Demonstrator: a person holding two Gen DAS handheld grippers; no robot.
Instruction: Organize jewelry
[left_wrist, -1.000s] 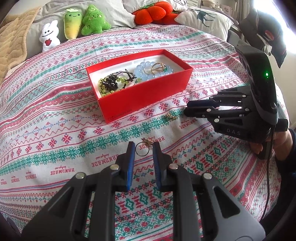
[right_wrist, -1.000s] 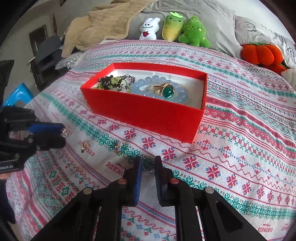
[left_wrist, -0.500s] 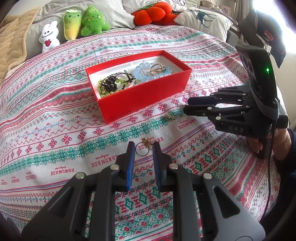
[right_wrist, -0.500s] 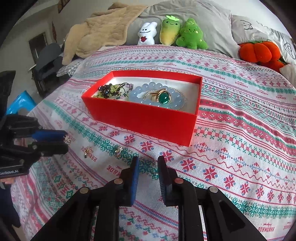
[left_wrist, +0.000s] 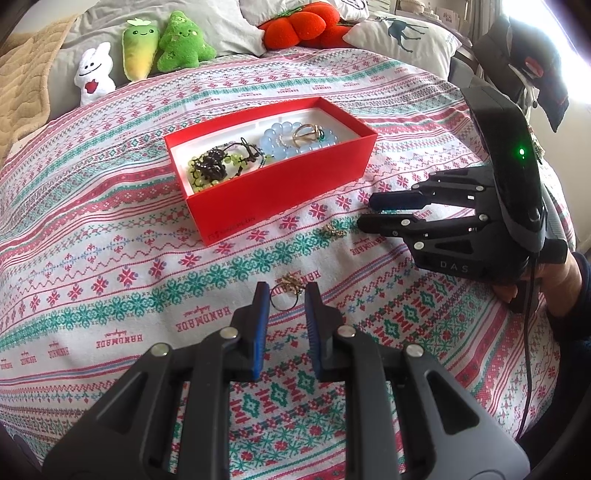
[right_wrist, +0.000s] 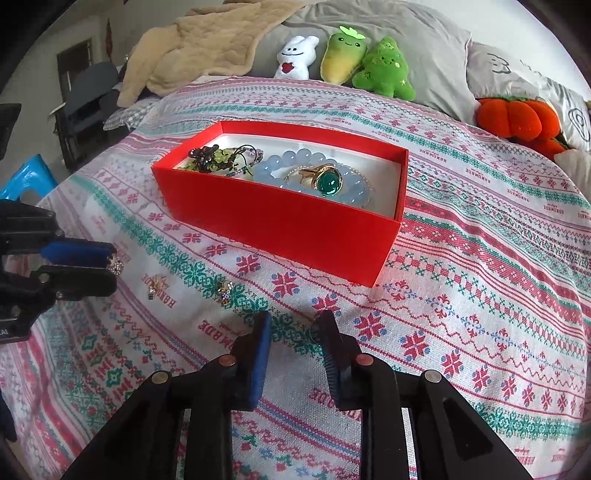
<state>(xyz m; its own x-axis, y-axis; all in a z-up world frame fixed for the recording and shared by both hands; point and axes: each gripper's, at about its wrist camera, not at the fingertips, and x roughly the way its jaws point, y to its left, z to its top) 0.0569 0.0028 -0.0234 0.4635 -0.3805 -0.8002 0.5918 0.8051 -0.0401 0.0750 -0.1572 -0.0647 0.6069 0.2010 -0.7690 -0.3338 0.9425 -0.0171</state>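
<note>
Jewelry ring (right_wrist: 314, 329) lies on the bed beside the right finger of the right hand-held gripper (right_wrist: 293, 332), which let it go and is closing again, not yet gripping; the left hand-held gripper (left_wrist: 284, 295) clamps a second ring (left_wrist: 283, 301).

Soft daylight, window glare, fisheye-warped dark edges.

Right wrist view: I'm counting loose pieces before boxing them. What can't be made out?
- Thin hoop, loose between the closing right gripper's jaws: one pad hides most.
- Sparkly ring in the left gripper: fingers hide its band.
- Dark-and-green bead tangle: red cardboard box wall cuts it off.
</note>
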